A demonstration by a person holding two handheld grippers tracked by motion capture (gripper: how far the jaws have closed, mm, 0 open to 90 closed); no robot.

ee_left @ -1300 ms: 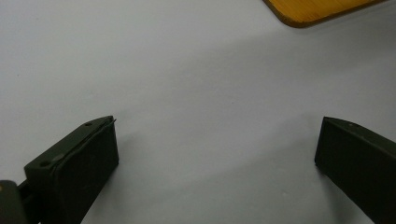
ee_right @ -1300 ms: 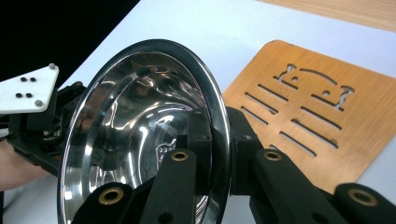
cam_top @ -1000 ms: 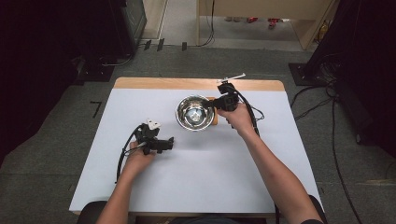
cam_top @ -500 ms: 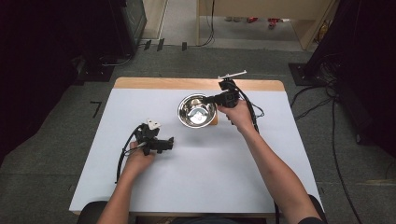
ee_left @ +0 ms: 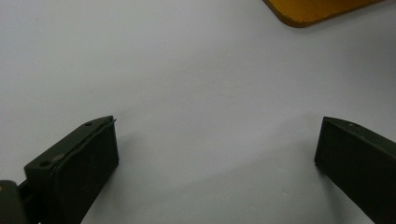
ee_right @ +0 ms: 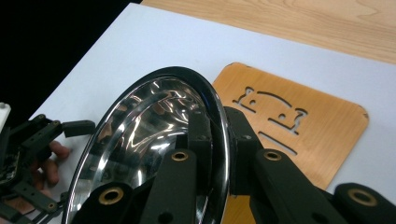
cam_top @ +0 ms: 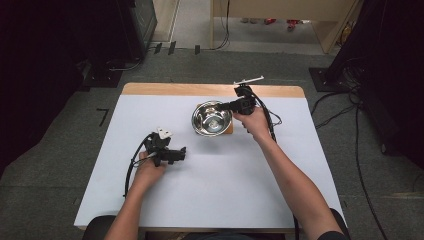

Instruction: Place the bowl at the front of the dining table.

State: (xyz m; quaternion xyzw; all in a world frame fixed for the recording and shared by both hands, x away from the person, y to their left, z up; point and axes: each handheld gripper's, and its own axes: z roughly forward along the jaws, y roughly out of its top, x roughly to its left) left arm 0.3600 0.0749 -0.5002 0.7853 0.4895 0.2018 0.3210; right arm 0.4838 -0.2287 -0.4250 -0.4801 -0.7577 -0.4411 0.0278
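A shiny steel bowl (cam_top: 211,118) (ee_right: 144,126) hangs tilted at the far middle of the white table, just over a thin wooden board (cam_top: 230,129) (ee_right: 289,121) with cut-out slots. My right gripper (cam_top: 228,106) (ee_right: 219,122) is shut on the bowl's right rim, one jaw inside and one outside. My left gripper (cam_top: 180,154) (ee_left: 217,140) rests low over the table at the near left. Its jaws stand wide open, with bare white surface between them. A corner of the wooden board (ee_left: 317,9) shows ahead of it.
The white table (cam_top: 225,185) has a bare wooden strip (cam_top: 165,89) along its far edge. Cables (cam_top: 131,170) trail from both grippers. Dark equipment and floor cables surround the table.
The bowl has shifted slightly right and away in my right gripper, baring more of the board beneath. My left gripper has stayed put.
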